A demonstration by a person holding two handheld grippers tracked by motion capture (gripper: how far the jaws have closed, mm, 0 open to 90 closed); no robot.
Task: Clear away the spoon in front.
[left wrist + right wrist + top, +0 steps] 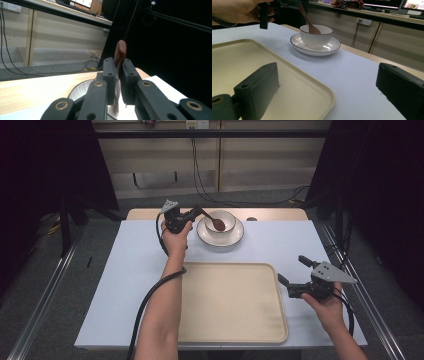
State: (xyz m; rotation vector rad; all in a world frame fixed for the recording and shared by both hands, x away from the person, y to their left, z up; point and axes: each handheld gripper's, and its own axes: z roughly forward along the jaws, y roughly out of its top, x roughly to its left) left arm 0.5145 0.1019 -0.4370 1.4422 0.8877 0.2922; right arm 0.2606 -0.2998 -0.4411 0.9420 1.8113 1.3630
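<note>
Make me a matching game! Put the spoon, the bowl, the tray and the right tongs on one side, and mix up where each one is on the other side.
Things:
1. wooden spoon
2. white bowl
3. cream tray
4. right tongs

Places or states:
A. open, holding nothing
B. on the saucer
C. gripped by the left tongs
D. bare, nearest the person

Pairs: 1-C, 2-B, 3-D, 4-A

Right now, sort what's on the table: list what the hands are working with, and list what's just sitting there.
In use:
- spoon, clamped in the left tool, its end in the bowl
- bowl
- plate under the bowl

Probably idle:
- tray, nothing on it
- right tool, open, holding nothing, beside the tray
- small dark thing beyond the plate, too small to tell
</note>
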